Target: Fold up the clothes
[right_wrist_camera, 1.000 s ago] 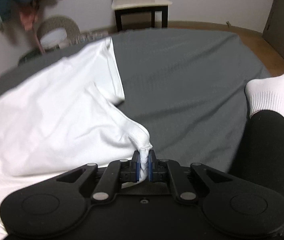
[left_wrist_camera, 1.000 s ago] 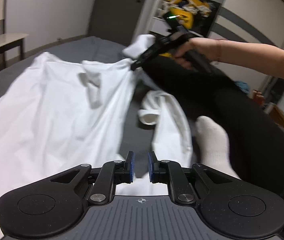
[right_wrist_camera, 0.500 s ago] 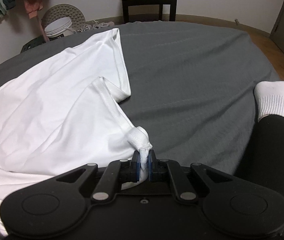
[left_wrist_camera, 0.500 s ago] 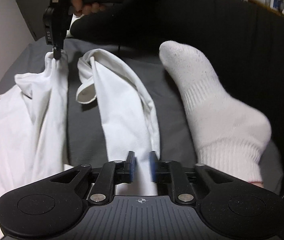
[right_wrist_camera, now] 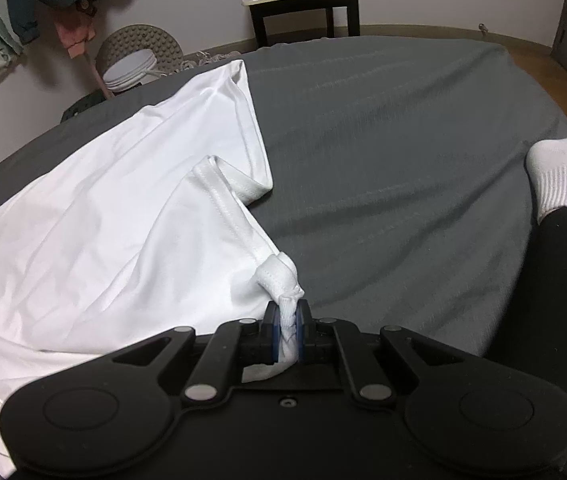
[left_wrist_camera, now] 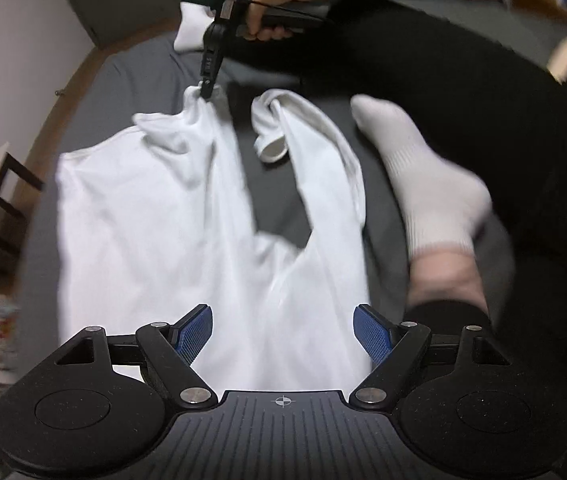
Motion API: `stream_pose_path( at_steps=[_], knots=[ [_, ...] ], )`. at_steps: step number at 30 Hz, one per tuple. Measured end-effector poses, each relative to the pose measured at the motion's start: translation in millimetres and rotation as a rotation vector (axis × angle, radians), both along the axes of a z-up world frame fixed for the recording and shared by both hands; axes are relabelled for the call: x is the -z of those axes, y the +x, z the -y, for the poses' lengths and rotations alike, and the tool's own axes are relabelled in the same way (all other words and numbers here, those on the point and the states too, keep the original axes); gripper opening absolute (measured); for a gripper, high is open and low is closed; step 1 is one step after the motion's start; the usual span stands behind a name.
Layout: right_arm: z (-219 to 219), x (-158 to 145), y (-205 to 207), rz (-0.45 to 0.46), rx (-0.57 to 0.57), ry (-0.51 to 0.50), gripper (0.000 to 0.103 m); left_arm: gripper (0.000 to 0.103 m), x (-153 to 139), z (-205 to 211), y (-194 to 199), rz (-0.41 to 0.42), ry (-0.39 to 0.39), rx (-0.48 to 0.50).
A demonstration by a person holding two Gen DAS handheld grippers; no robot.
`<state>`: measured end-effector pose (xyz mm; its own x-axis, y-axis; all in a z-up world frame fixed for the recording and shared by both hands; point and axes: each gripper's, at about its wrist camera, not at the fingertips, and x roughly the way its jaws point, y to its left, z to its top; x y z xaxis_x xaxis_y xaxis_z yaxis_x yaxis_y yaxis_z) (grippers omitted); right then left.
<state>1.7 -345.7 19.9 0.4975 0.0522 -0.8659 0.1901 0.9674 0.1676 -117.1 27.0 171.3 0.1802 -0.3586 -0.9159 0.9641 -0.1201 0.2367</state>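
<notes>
Left wrist view: my left gripper (left_wrist_camera: 282, 330) has just spread wide above the shirt (left_wrist_camera: 155, 216), ready to grab; right gripper (right_wrist_camera: 287, 330) stays clamped on its bunched edge.

A: Left gripper (left_wrist_camera: 282, 330)?
B: Jaws spread wide, nothing gripped.
A: Right gripper (right_wrist_camera: 287, 330)?
B: Clamped tight on a pinch of white cloth, held out by a bare forearm.
</notes>
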Motion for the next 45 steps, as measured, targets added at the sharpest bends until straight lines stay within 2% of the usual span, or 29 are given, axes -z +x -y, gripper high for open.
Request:
stream_pose_path(
  at_steps=[1, 4, 5, 7, 8, 10, 14, 16, 18, 19, 22, 27, 28, 29, 30, 34, 35, 36, 37, 38, 41, 45],
  knots=[
    [1.0, -0.1, 0.3, 0.002, -0.001, 0.003, 0.008, 0.078, -24.0, -3.1, -2.5, 0.041, 0.012, 0.010],
    [4.3, -0.1, 2.1, 0.007, 0.001, 0.017, 0.008, 0.078, -104.3, 5.1, 0.5, 0.148, -0.135, -0.029],
    [5.5, 0.2, 2.9, 0.008, 0.003, 0.023, 0.008, 0.079, -122.3, 12.5, 7.4, 0.131, -0.194, -0.096],
    [7.4, 1.2, 4.4, 0.008, 0.007, 0.030, 0.008, 0.092, -152.5, 30.2, 24.8, 0.061, -0.314, -0.266],
    [8.4, 1.9, 5.3, 0.008, 0.008, 0.032, 0.008, 0.096, -155.1, 41.2, 32.7, -0.016, -0.309, -0.332],
    [10.1, 2.1, 6.8, 0.011, 0.008, 0.041, 0.008, 0.096, -132.2, 60.4, 30.7, -0.087, -0.232, -0.331],
    [12.2, 0.1, 6.8, 0.034, -0.006, 0.061, 0.008, 0.096, -25.9, 84.7, -22.7, 0.067, 0.034, -0.155],
    [13.4, -1.9, 5.9, 0.039, -0.016, 0.063, 0.008, 0.096, 29.9, 90.7, -53.3, 0.098, 0.133, -0.039],
    [14.4, -4.1, 4.2, 0.036, -0.025, 0.056, 0.008, 0.096, 79.9, 94.1, -75.4, 0.109, 0.222, 0.038],
    [15.0, -5.1, 3.3, 0.033, -0.030, 0.053, 0.008, 0.096, 104.9, 95.4, -83.8, 0.142, 0.268, 0.066],
    [13.7, -7.0, 1.1, 0.022, -0.045, 0.040, 0.008, 0.095, 155.5, 97.7, -86.7, 0.212, 0.299, 0.039],
    [6.1, -8.9, -4.0, 0.044, -0.062, 0.015, 0.008, 0.095, 179.9, 96.0, -66.4, 0.171, 0.207, -0.082],
    [5.0, -7.8, -5.3, 0.044, -0.062, 0.011, 0.008, 0.095, 181.4, 97.0, -60.8, 0.199, 0.179, -0.108],
    [4.3, -5.8, -6.3, 0.039, -0.061, 0.009, 0.008, 0.087, 182.8, 97.7, -55.4, 0.214, 0.156, -0.132],
    [3.9, -3.4, -7.1, 0.031, -0.058, 0.009, 0.008, 0.074, 182.9, 99.5, -47.5, 0.192, 0.136, -0.166],
    [5.8, 1.9, -7.5, 0.009, -0.059, 0.004, 0.008, 0.070, 185.7, 104.8, -29.1, 0.076, 0.094, -0.233],
    [7.3, 2.3, -7.8, 0.009, -0.056, 0.007, 0.008, 0.060, 185.1, 105.3, -28.2, 0.056, 0.074, -0.236],
    [9.0, 2.8, -8.2, 0.009, -0.053, 0.014, 0.008, 0.039, 184.4, 105.7, -27.2, 0.036, 0.054, -0.239],
    [10.5, 3.3, -8.8, 0.009, -0.050, 0.018, 0.008, 0.032, 183.8, 106.1, -26.3, 0.017, 0.034, -0.242],
    [12.0, 3.9, -9.5, 0.009, -0.046, 0.023, 0.008, 0.020, 181.9, 103.8, -24.5, 0.007, 0.006, -0.253],
    [13.2, 2.8, -11.6, 0.001, -0.049, 0.021, 0.008, 0.012, 169.5, 88.0, -21.0, -0.047, -0.084, -0.260],
    [4.8, -7.9, -16.0, -0.019, -0.123, -0.053, 0.008, 0.012, 142.0, 62.1, -27.2, -0.140, -0.180, -0.206]
  ],
)
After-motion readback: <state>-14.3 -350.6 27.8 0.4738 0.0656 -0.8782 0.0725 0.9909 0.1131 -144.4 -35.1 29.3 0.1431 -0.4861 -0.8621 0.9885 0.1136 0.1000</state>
